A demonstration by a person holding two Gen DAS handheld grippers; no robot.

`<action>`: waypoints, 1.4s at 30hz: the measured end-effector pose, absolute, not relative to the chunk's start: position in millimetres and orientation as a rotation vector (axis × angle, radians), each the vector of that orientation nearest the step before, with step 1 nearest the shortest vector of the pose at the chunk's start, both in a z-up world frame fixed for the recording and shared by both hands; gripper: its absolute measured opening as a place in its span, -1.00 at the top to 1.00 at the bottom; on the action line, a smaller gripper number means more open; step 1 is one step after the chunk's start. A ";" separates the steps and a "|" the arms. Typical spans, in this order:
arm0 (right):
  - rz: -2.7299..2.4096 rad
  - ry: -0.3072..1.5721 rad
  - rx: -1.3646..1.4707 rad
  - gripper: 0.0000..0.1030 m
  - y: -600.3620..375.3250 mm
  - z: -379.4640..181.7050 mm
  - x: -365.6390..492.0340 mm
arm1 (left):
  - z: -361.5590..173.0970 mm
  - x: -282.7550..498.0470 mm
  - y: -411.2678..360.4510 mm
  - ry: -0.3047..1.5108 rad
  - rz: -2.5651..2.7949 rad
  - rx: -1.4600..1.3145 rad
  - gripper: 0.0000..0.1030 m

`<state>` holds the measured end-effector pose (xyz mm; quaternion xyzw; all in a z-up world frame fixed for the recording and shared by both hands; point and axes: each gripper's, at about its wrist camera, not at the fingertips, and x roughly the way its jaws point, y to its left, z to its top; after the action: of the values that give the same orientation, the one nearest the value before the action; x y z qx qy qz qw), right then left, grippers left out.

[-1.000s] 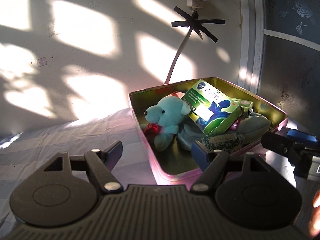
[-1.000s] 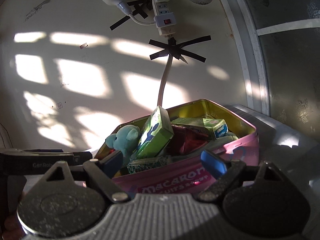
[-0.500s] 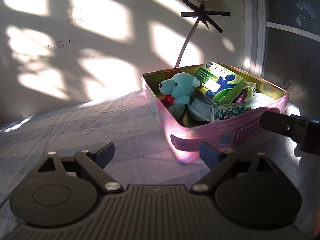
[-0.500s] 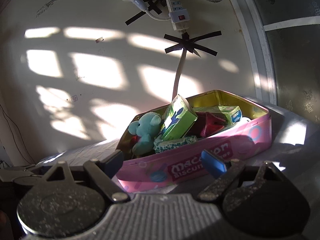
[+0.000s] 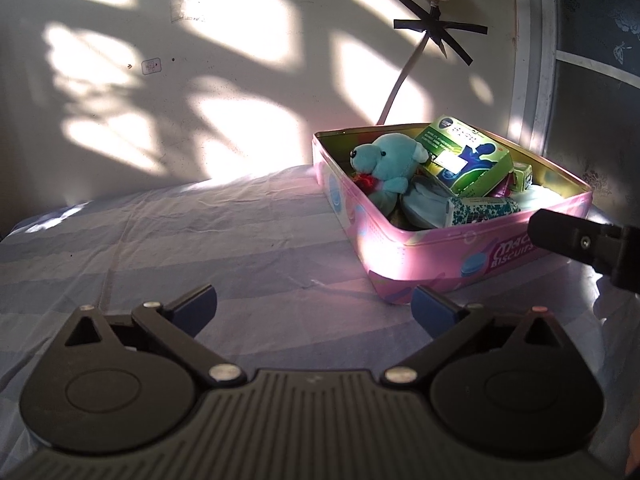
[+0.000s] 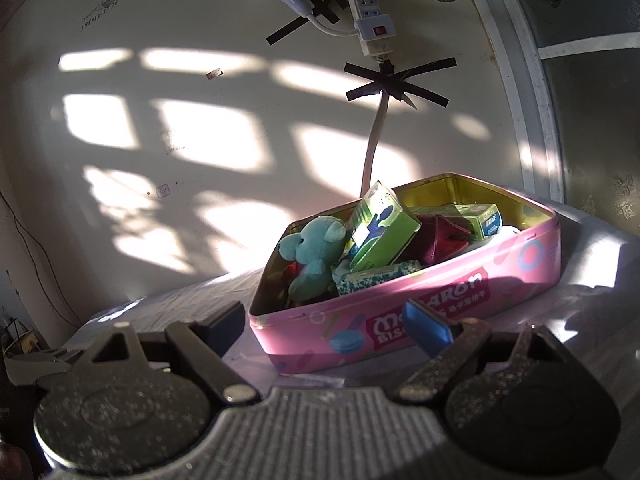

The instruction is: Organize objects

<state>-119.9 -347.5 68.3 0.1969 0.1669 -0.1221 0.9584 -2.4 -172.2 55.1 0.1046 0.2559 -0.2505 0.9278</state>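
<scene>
A pink biscuit tin [image 5: 440,252] [image 6: 440,292] stands open on the striped sheet. In it lie a teal teddy bear [image 5: 384,164] [image 6: 316,248], a large green box [image 5: 464,156] [image 6: 380,232], a small green box [image 5: 522,176] [image 6: 476,220], a patterned tissue pack [image 5: 480,212] [image 6: 376,276] and a dark red pouch [image 6: 436,240]. My left gripper [image 5: 314,306] hovers short of the tin's near left corner, its jaws opening with nothing between them. My right gripper [image 6: 326,326] is open in front of the tin's long side and grips nothing.
A striped bed sheet [image 5: 200,240] covers the surface left of the tin. A white power strip [image 6: 372,20] and its cable [image 6: 374,148] are taped to the sunlit wall behind. A white frame with dark panels [image 5: 592,120] borders the right.
Both grippers have drawn back from the tin, which now looks farther away. The left jaws have spread wider. The items in the tin have stayed put.
</scene>
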 end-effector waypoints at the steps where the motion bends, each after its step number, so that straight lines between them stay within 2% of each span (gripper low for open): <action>1: -0.248 0.338 0.398 -0.74 -346.7 68.8 -119.9 | 54.3 -2.6 -171.5 0.519 -0.508 0.213 -1.00; 6: -0.249 0.338 0.396 -0.75 -344.8 70.3 -118.2 | 52.3 -1.4 -170.2 0.508 -0.493 0.222 -1.00; 19: -0.236 0.354 0.399 -0.76 -344.2 67.1 -111.3 | 39.9 12.7 -173.7 0.656 -0.459 0.286 -1.00; 42: -0.241 0.373 0.429 -0.78 -349.3 59.6 -108.5 | 35.2 14.6 -174.5 0.685 -0.469 0.288 -1.00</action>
<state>-108.5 -349.3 59.6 0.2110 0.1836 -0.1185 0.9527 14.6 -174.5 35.2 0.1396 0.3314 -0.2272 0.9050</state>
